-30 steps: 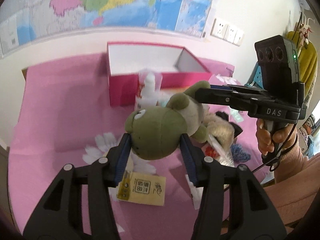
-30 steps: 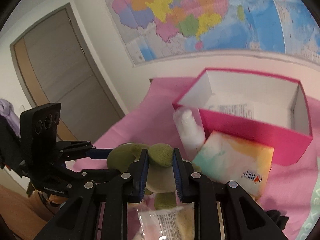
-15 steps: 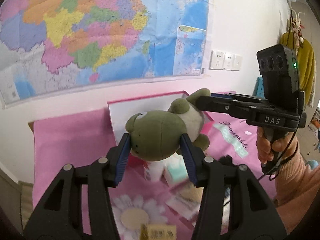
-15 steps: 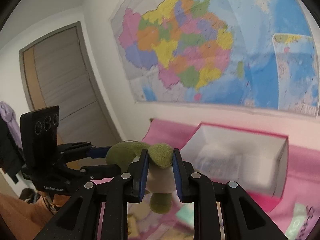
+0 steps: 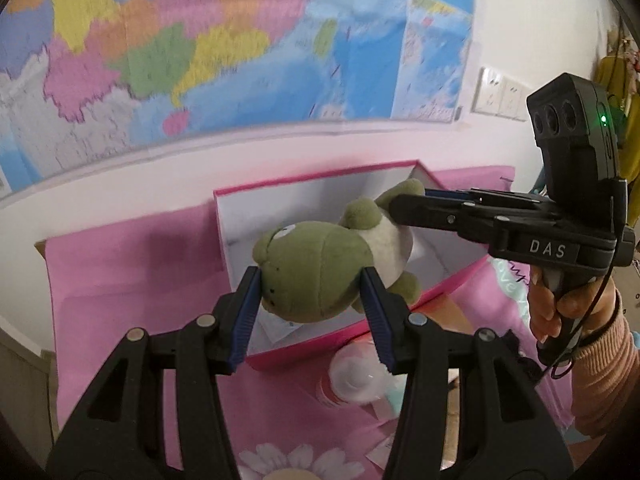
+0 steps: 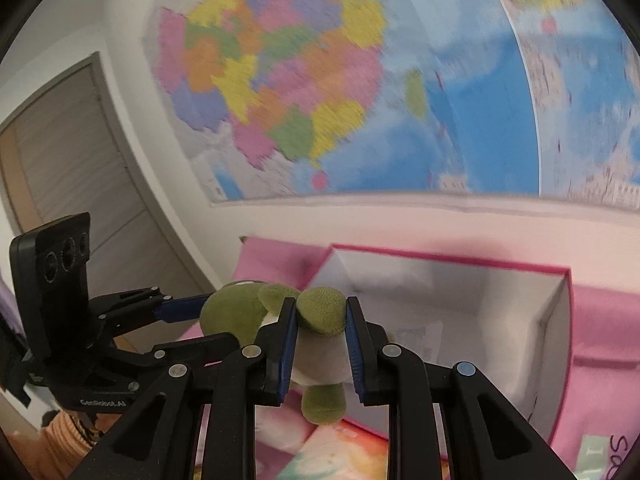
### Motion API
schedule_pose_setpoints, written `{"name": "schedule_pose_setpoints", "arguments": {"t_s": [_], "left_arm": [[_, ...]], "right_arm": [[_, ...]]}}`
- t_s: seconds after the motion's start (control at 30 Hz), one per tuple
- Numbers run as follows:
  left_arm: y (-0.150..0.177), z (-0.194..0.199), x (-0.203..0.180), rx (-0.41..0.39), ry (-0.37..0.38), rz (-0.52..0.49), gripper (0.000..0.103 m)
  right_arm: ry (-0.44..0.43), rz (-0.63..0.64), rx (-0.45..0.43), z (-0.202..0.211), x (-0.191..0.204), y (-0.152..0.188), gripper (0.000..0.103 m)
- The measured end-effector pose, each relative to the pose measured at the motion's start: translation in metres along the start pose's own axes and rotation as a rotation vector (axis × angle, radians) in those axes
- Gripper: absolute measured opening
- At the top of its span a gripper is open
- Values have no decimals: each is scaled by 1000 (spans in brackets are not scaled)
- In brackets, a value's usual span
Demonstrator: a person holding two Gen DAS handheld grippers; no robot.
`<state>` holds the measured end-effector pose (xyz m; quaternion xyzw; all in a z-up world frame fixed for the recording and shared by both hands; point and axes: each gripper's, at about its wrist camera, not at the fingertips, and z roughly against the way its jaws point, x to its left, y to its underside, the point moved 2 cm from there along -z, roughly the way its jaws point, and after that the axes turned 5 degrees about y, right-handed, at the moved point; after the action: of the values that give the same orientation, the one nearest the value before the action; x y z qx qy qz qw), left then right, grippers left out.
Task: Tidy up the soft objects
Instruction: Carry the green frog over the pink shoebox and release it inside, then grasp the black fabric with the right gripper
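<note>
A green plush frog (image 5: 316, 272) with a pale belly hangs in the air over the open pink box (image 5: 240, 200). My left gripper (image 5: 310, 284) is shut on its head. My right gripper (image 6: 320, 320) is shut on its body and a foot (image 6: 322, 310); it also shows in the left wrist view (image 5: 408, 204), reaching in from the right. The left gripper shows in the right wrist view (image 6: 204, 304). The box (image 6: 560, 320) has white inner walls and a paper slip on its floor.
The box stands on a pink cloth (image 5: 120, 280) against a wall with a large map (image 5: 240, 40). In front of the box lie a white-capped bottle (image 5: 352, 384), a colourful tissue pack (image 6: 332, 452) and other small packets. A door (image 6: 72, 160) is at the left.
Both grippers lifted the frog off the pink cloth and carried it up and forward; it now hangs over the open box instead of in front of it.
</note>
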<state>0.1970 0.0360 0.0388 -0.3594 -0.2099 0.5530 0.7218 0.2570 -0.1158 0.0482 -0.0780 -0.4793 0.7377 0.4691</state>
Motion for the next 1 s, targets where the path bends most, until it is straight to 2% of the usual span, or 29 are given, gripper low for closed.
{"name": "schedule_pose_setpoints", "arguments": {"t_s": [0.23, 0.3, 0.37, 0.43, 0.57, 0.7, 0.8, 1.0], "left_arm": [[2, -29, 14, 63, -15, 48, 52], [2, -30, 16, 62, -20, 64, 52], [5, -27, 16, 52, -31, 73, 52], [7, -19, 18, 32, -52, 82, 52], [10, 3, 23, -24, -68, 111, 52], [19, 34, 15, -88, -34, 108, 53], [31, 50, 0, -111, 8, 82, 60], [63, 57, -33, -77, 99, 58, 60]], "right_arm": [[14, -37, 74, -36, -19, 11, 26], [-6, -32, 111, -48, -19, 14, 26], [11, -12, 139, -56, -17, 18, 32], [23, -11, 143, -56, -18, 21, 34], [28, -5, 118, -39, -19, 24, 35], [7, -8, 88, -10, -17, 26, 48], [-8, 9, 58, 18, -12, 33, 52], [-20, 61, 58, 66, -3, 61, 56]]}}
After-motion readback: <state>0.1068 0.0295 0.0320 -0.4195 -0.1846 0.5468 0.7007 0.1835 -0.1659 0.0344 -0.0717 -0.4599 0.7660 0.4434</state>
